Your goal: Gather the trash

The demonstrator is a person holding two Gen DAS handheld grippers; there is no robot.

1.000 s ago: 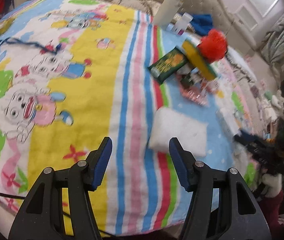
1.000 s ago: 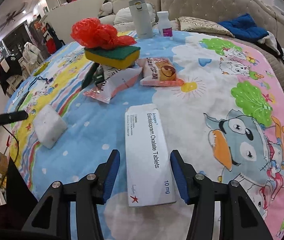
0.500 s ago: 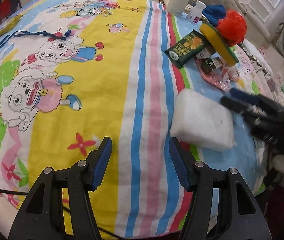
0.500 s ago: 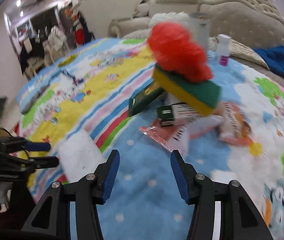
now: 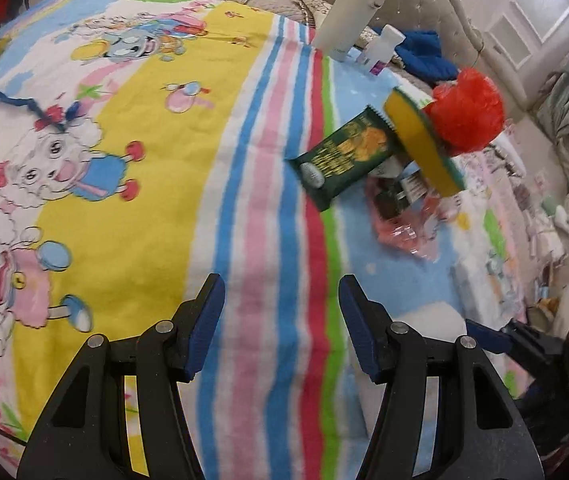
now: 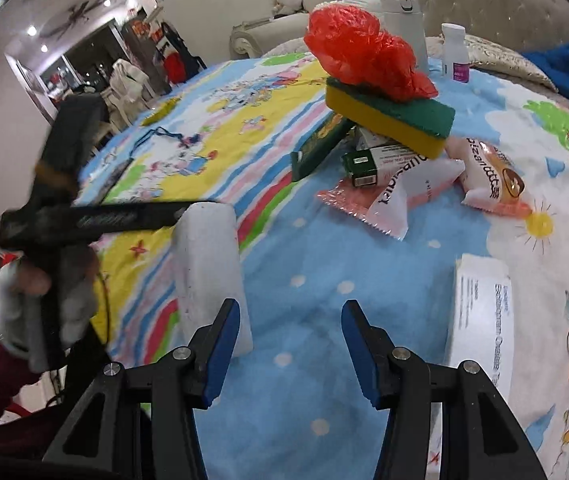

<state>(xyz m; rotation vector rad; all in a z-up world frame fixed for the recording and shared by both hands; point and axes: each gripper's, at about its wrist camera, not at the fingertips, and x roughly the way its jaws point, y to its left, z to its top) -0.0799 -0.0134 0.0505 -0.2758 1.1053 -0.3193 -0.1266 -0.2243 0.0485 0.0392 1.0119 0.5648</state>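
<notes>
Left gripper (image 5: 280, 320) is seen partly open, nothing held, jaws over the striped cartoon blanket (image 5: 156, 184); a white foam block (image 5: 428, 320) lies just right of the right jaw. Right gripper (image 6: 290, 344) is likewise partly open and empty, with the same white foam block (image 6: 208, 268) just beside its left jaw and a white tablet box (image 6: 480, 332) right of the right jaw. Ahead of both jaws a trash pile is seen: dark green snack packet (image 5: 344, 156), yellow-green sponge (image 6: 388, 118) topped by a crumpled red plastic bag (image 6: 364, 52), pink wrappers (image 6: 396, 196).
</notes>
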